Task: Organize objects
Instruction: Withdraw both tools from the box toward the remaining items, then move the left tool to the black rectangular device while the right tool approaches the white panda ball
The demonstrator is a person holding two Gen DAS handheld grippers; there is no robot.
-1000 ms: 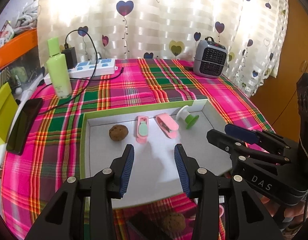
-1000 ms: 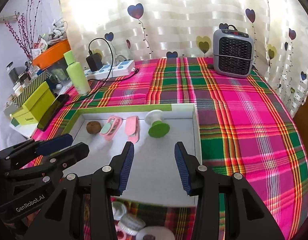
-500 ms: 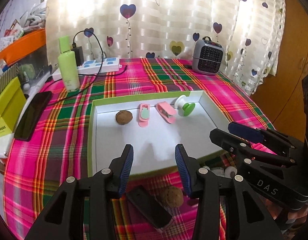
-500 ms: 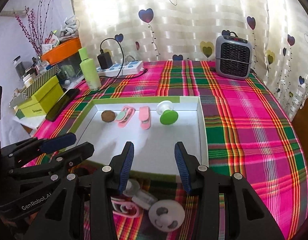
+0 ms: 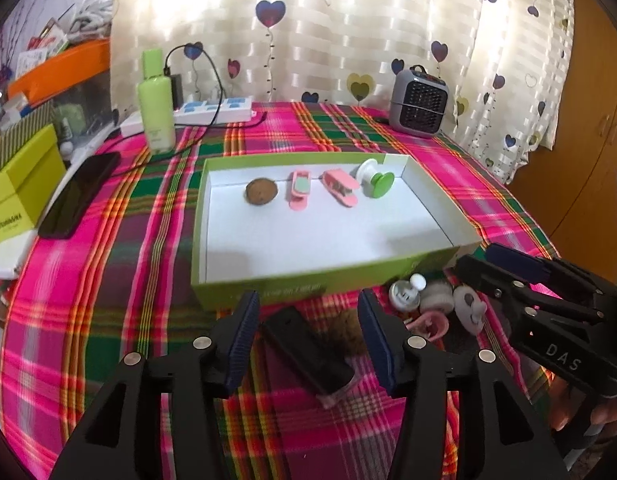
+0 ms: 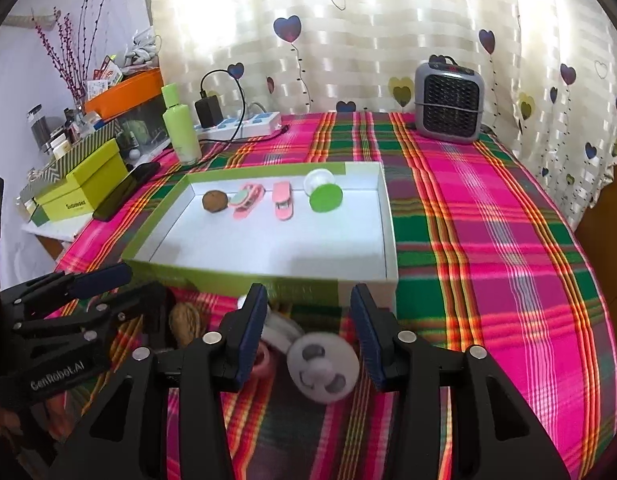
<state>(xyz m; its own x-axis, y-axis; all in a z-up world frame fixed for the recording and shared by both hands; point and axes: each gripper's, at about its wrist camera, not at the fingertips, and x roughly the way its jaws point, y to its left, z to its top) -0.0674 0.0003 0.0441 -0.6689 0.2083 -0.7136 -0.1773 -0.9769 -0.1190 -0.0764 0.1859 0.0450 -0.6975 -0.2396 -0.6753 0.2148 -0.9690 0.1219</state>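
Left tool [image 5: 306, 338] open over black case [image 5: 308, 354]; right tool [image 6: 308, 332] open over white disc [image 6: 322, 366]

Daylight through heart-print curtain [image 5: 348, 40] behind counter, backlit; curtain blown out to white glare in both views. Plaid cloth [image 6: 488, 240] bright, saturated. Tray floor [image 5: 308, 232] shows soft grey shadows. Strong fisheye bend, dark vignette in corners. White round item [image 6: 322, 364] between right tongs [image 6: 308, 332] smeared, probably motion blur. Near foreground softer than far objects
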